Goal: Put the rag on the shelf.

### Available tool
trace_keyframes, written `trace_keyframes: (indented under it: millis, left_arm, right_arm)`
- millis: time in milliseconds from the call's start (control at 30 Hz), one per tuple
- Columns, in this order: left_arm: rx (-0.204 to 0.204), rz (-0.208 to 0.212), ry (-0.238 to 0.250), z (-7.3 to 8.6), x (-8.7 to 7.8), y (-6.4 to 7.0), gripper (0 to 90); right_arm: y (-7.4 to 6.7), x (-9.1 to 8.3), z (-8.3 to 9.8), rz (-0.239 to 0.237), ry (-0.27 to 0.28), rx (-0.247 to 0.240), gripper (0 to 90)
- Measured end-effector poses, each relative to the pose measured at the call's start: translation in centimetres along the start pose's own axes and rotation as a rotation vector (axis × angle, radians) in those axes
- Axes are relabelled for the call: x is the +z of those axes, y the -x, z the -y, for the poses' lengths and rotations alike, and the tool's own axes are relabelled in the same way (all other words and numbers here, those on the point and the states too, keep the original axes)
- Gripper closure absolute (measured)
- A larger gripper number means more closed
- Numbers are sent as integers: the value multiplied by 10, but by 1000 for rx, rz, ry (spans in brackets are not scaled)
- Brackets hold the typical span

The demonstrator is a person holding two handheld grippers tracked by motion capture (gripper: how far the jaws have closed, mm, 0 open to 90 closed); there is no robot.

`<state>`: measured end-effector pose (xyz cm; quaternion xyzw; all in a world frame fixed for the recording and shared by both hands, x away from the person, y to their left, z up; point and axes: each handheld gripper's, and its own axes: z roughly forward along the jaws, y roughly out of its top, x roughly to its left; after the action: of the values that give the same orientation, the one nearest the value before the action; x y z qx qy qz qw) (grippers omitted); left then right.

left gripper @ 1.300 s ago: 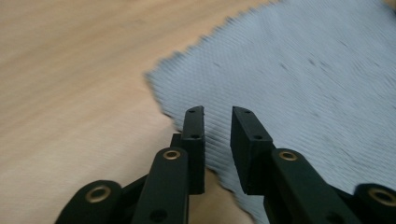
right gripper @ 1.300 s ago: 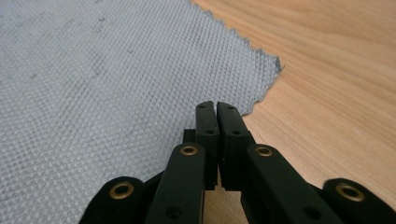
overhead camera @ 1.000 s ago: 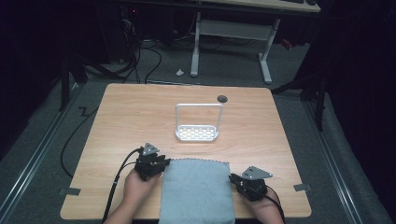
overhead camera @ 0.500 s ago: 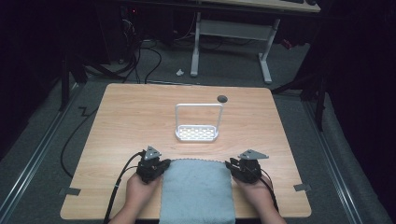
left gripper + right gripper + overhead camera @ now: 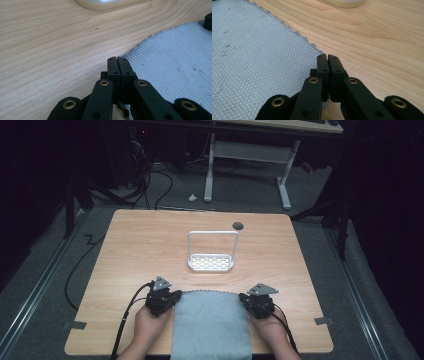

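Lying flat at the lower centre of the high view, running off the near edge of the light wooden worktop (image 5: 140, 245): a pale blue-grey waffle-weave cloth (image 5: 210, 325), its far edge straight and its surface smooth. Pinching that cloth's far left corner, jaws pressed together over the hem: the left gripper (image 5: 117, 59), sitting just left of the cloth in the high view (image 5: 172, 295). Clamping the far right corner in the same way, jaws nearly touching over the scalloped edge: the right gripper (image 5: 327, 57), just right of the cloth in the high view (image 5: 245, 298). Standing in the middle of the frame, well apart from the cloth: a white perforated tray with a tall hoop handle (image 5: 211, 262). Stretching bare on both sides and between cloth and tray: open wood.
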<state>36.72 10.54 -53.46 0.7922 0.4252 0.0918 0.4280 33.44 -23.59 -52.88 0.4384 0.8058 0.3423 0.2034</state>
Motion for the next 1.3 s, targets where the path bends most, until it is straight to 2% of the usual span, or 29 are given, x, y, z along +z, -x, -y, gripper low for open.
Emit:
trace_keyframes:
  millis: [67, 200, 400, 433, 467, 500, 567, 600, 633, 733, 833, 900, 1033, 1300]
  left_arm:
    - [-10, 11, 20, 0, -2, -2, 893]
    - [0, 17, 41, 0, -5, -1, 893]
    - [14, 29, 114, -3, -16, 3, 892]
    - [13, 30, 131, -4, -18, 4, 893]
    - [17, 29, 143, -6, -20, 5, 892]
    - [23, 25, 158, -7, -22, 7, 892]
    - [31, 24, 181, -10, -26, 9, 893]
    - [35, 23, 191, -12, -27, 10, 893]
    - [41, 23, 196, -14, -29, 11, 893]
    - [40, 24, 206, -17, -30, 11, 893]
    - [41, 18, 204, -19, -28, 9, 893]
    - [27, 19, 218, -22, -28, 7, 893]
    - [33, 10, 233, -29, -31, 6, 893]
    - [49, -1, 286, -48, -43, 8, 893]
  right_arm:
    - [3, -2, 2, -22, 15, 25, 896]
    - [6, -6, 2, -31, 39, 45, 895]
    - [6, -17, 1, -22, 100, 43, 895]
    - [6, -19, 0, -21, 115, 44, 895]
    - [6, -24, -2, -19, 143, 66, 896]
    - [6, -24, -2, -19, 143, 66, 896]
    - [6, -32, -6, -4, 191, 65, 896]
    - [6, -32, -6, -4, 191, 65, 896]
    - [6, -35, -9, -3, 212, 70, 896]
    - [8, -36, -12, 6, 217, 61, 895]
    - [10, -35, -17, -4, 225, 77, 896]
    - [11, -35, -22, -6, 230, 80, 896]
    - [10, -36, -28, -3, 242, 50, 896]
    - [12, -45, -47, 3, 324, 43, 896]
